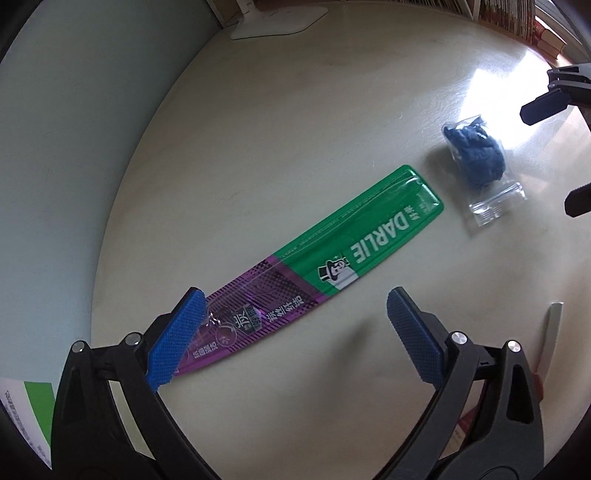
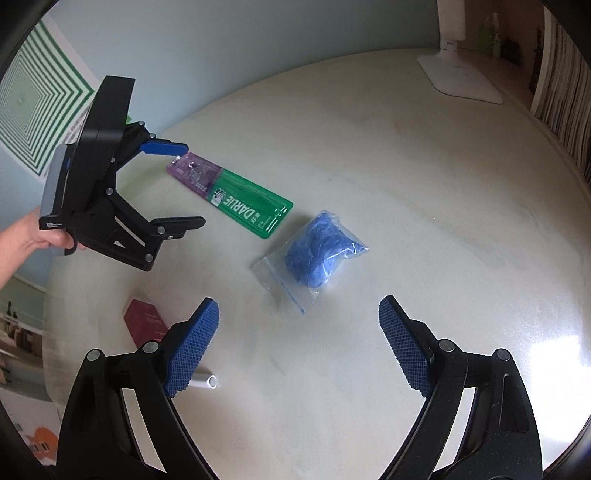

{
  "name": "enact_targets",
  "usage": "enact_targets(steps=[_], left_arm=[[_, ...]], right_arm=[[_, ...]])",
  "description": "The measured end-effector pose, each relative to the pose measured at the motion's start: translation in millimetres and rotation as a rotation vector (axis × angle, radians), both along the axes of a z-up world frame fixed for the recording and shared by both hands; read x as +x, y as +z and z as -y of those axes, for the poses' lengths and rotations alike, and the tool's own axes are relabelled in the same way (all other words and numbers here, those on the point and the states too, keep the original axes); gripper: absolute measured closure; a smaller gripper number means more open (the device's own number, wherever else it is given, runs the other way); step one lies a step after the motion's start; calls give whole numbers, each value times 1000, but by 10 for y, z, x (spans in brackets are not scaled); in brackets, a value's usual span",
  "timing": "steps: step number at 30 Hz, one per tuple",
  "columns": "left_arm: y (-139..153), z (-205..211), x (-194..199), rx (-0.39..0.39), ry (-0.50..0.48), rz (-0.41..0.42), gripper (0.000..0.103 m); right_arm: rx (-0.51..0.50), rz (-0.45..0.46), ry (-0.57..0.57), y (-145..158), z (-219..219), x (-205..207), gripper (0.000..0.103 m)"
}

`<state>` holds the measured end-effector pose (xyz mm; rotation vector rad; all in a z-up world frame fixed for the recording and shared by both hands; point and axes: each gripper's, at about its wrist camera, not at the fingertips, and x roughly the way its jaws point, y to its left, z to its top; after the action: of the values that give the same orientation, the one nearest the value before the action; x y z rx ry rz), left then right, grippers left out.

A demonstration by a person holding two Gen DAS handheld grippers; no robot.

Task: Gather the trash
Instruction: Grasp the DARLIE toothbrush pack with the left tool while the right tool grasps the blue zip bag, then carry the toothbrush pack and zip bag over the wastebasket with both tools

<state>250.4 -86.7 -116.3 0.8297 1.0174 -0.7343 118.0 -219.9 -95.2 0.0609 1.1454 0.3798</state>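
Observation:
A flat green and purple Darlie toothbrush package (image 1: 310, 269) lies on the pale round table (image 1: 295, 129); it also shows in the right wrist view (image 2: 236, 197). My left gripper (image 1: 295, 332) is open, and its left pad overlaps the package's purple end. A clear zip bag with a crumpled blue item (image 1: 476, 162) lies beyond the package's green end; it also shows in the right wrist view (image 2: 314, 258). My right gripper (image 2: 299, 343) is open and empty, hovering short of that bag. The left gripper (image 2: 184, 184) shows in the right wrist view.
A white lamp base (image 2: 461, 81) stands at the table's far edge. A dark red card (image 2: 144, 321) and a white tube (image 2: 207, 380) lie near the right gripper's left finger. Bookshelves (image 1: 517, 18) line the far side.

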Motion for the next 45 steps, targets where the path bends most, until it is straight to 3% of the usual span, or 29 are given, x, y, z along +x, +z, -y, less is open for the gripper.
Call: enact_targets(steps=[4,9,11,14,19,22,23,24,26,27,32,35,40,42,45], left_arm=[[-48,-32,104,-24,-33,-11,5],[-65,-62,289,-109,-41,-96,5],[-79,-77,356,-144,-45,-126,5],[-108,-117,421,-195,-53,-189,5],[-114,-115,514,-222,-77,-183,7],[-71,-156,467,-240,-115,-175,22],[-54,-152,433,-244,-127,-174,33],[-107,-188,384,-244,-139,-174,37],[-64,-175,287,-243,-152,-176,55],[-59,-169,262,-240,-155,-174,58],[-33,-144,210,-224,-137,-172,65],[-13,-57,222,-224,-130,-192,65],[2,62,108,-203,-121,-158,65],[64,106,81,-213,-110,-173,79],[140,203,52,-203,-99,-167,82]], right_arm=[[-18,-14,-4,-81,-78,106,15],[-49,-21,-8,-187,-151,204,21],[-63,-12,-11,-206,-179,214,29],[-80,1,-8,-194,-219,252,32],[-111,23,-10,-182,-225,321,50],[-126,28,-15,-181,-202,340,64],[-119,24,-19,-181,-182,346,65],[-116,21,-24,-188,-165,353,65],[-115,18,-33,-186,-132,336,65],[-114,15,-36,-187,-114,321,65],[-110,23,-34,-133,-46,221,67],[-108,35,-39,-88,-6,155,67],[-104,53,-53,18,93,96,67],[-99,64,-60,76,143,42,67],[-96,81,-72,153,231,-46,67]])
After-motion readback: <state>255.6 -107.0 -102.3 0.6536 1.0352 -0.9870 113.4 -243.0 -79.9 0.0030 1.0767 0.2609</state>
